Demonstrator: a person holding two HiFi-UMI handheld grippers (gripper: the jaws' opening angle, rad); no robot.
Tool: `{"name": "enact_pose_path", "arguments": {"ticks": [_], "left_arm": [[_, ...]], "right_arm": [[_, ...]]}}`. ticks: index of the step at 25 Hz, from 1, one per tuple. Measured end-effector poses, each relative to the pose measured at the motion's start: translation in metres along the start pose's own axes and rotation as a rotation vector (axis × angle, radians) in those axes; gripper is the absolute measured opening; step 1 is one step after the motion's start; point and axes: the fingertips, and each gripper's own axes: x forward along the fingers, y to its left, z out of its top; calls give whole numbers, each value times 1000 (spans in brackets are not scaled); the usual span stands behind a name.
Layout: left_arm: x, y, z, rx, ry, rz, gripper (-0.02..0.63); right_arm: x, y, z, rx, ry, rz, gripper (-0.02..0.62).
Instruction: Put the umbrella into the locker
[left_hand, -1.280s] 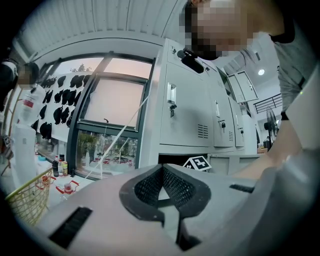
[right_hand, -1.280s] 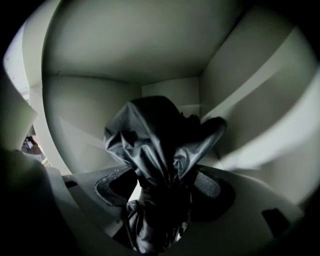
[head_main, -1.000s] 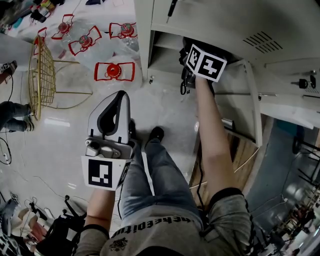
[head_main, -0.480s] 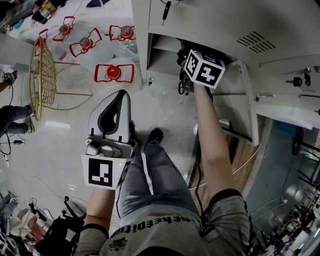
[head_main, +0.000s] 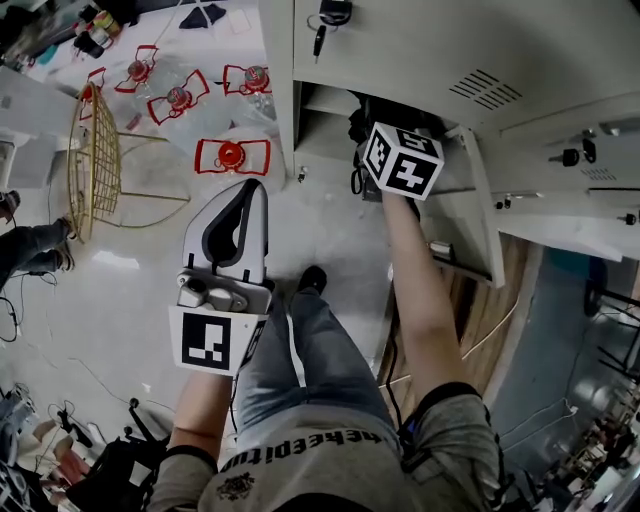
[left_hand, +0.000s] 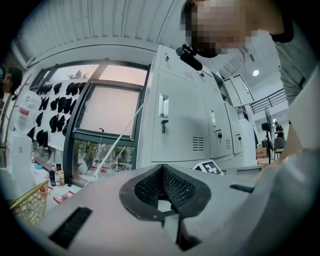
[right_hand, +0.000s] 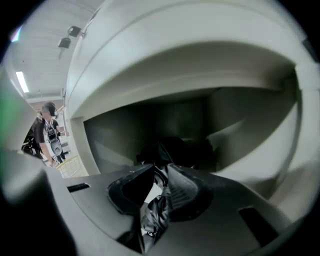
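The black folded umbrella lies in the dark open compartment of the grey locker. My right gripper reaches into that compartment, its jaws closing, with a fold of the umbrella's black fabric pinched between the pads. In the head view only its marker cube and the arm show at the opening; the fingertips are hidden inside. My left gripper hangs over the floor in front of the locker, jaws together and holding nothing; it also shows in the left gripper view.
The compartment's door stands open to the right. Keys hang in a door above. On the floor at left are a gold wire basket and several water jugs with red handles. My leg and shoe stand below the opening.
The right gripper's marker cube has drawn back a little from the compartment opening. The left gripper has risen slightly.
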Motion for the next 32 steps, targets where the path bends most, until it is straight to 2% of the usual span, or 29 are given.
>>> {"name": "enact_pose_path", "arguments": {"ticks": [3, 6, 16, 32], "left_arm": [[1, -1, 8, 8, -8, -7, 3], [2, -2, 15, 9, -13, -17, 3], [5, 1, 40, 15, -40, -82, 3], [-6, -8, 85, 22, -86, -195, 3]], "right_arm": [[-9, 0, 0, 4, -5, -12, 30], [-18, 1, -4, 5, 2, -22, 2], [-50, 13, -11, 31, -1, -33, 3], [-130, 33, 27, 14, -92, -86, 3]]}}
